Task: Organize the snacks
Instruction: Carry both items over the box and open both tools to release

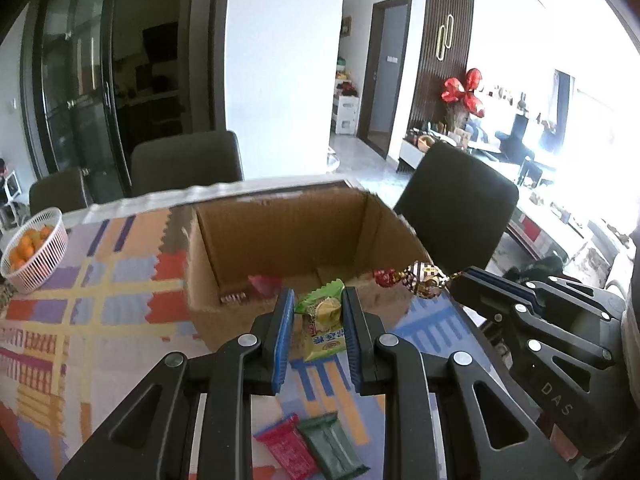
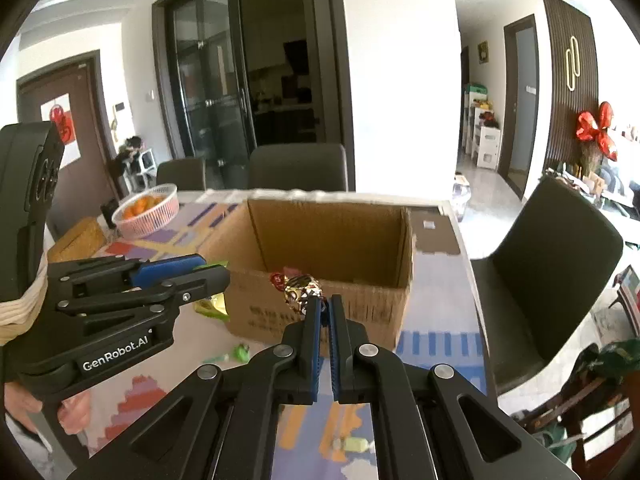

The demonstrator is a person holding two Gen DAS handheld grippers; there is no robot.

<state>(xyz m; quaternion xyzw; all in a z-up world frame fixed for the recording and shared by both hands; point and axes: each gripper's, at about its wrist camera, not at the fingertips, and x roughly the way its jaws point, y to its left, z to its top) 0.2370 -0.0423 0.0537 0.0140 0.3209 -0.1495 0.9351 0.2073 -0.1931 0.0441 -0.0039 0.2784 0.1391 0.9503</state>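
An open cardboard box stands on the patterned table; it also shows in the right wrist view. A pink snack lies inside it. My left gripper is shut on a green-and-yellow snack packet, held just before the box's near wall. My right gripper is shut on the twisted end of a gold-and-brown wrapped candy, held over the box's near edge; the candy also shows in the left wrist view. A red candy sits just behind it.
A red packet and a green packet lie on the table under my left gripper. A white basket of oranges stands at the far left. Small green sweets lie left of the box. Dark chairs surround the table.
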